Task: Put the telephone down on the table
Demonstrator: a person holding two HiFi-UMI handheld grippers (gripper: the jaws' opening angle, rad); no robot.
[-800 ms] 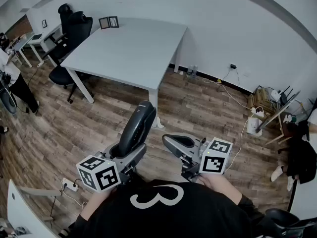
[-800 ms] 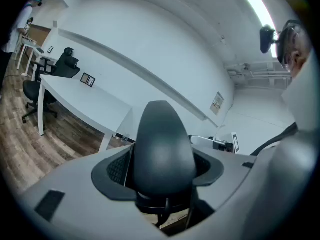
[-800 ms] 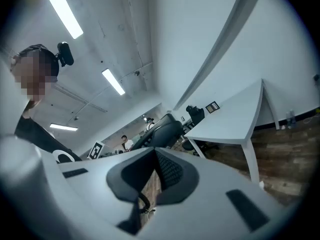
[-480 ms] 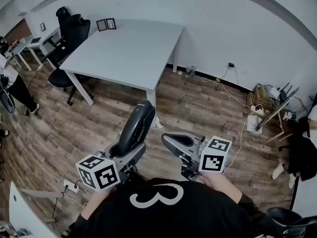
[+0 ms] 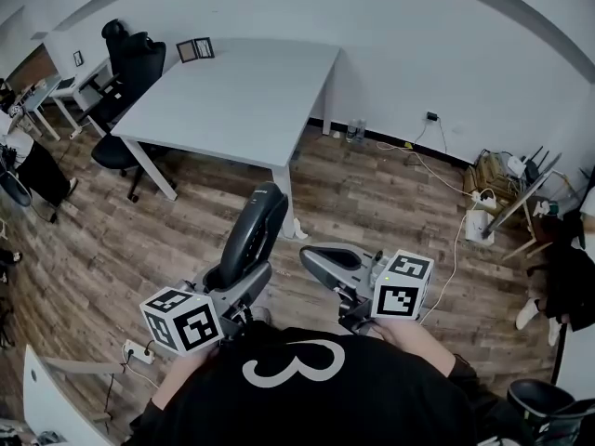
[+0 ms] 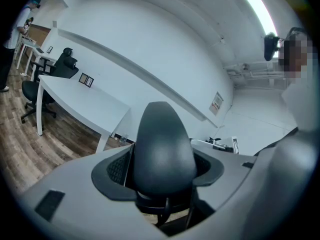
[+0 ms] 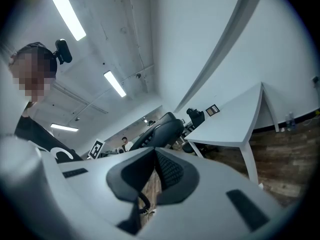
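Left gripper pinches telephone by its lower end, well short of table. Right gripper pressed together, empty. Risk: top-heavy, it may pivot and slip out.

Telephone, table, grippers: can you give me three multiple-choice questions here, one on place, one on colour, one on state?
1. Where is the telephone? A on a chair; B in the jaws of the left gripper; C on the floor.
2. What colour is the table? A white; B red; C green.
3. The right gripper is: A shut, empty; B gripping the telephone; C holding a cup.
Answers: B, the jaws clamp its dark handset; A, its top is plain white; A, its jaws meet with nothing between.
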